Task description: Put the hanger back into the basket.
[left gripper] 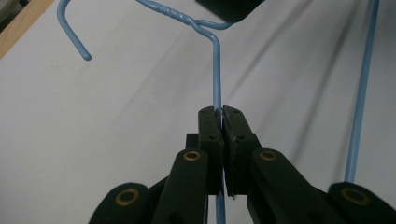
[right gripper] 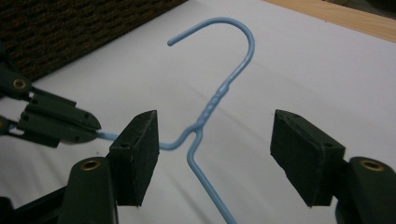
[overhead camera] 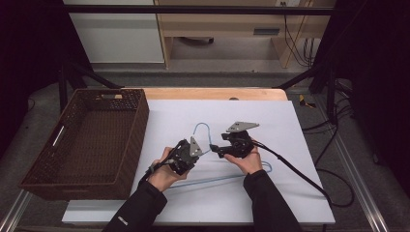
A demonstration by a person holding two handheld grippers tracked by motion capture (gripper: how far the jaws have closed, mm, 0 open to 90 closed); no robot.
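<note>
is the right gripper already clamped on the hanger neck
No, in the right gripper view the right gripper has its jaws standing apart on either side of the blue hanger, pads clear of the wire.

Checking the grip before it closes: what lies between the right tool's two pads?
In the right gripper view, the blue wire hanger's neck, where its twisted stem forks, lies between the right tool's open pads, touching neither.

Open white mat (overhead camera: 270, 125) right of the grippers; wicker basket (overhead camera: 92, 140) walling the left edge.
</note>
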